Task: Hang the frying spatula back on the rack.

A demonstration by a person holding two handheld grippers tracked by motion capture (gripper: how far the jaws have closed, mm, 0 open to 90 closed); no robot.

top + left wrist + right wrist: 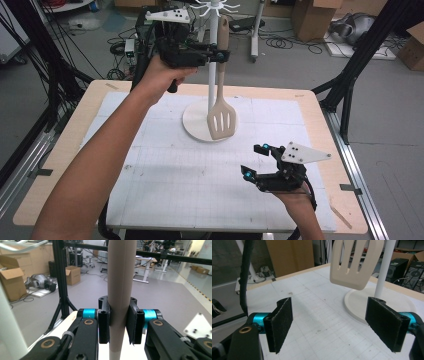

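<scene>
High view: left gripper (220, 55) is clamping the slotted spatula (221, 117) high on its handle, jaws level, blade hanging down just in front of the rack pole (212, 75) and over the round rack base (200, 122). Hooks at the pole top (216, 6) are sitting right beside the handle end. Right gripper (255, 161) is hovering low over the white mat (165, 165), jaws spread, nothing between them.

Left gripper view: both pads (103, 323) are pressing on the beige handle (121, 290) — smooth and round, likely slippery plastic or silicone, light, stiff enough to hang straight. Gripping near the top is leaving the blade free to swing; judging it workable for hooking.

Right gripper view: pads (280, 323) are standing wide apart, empty — spatula blade (353, 267) is hanging ahead, above the base.

No brand, label or readable writing in any view.
</scene>
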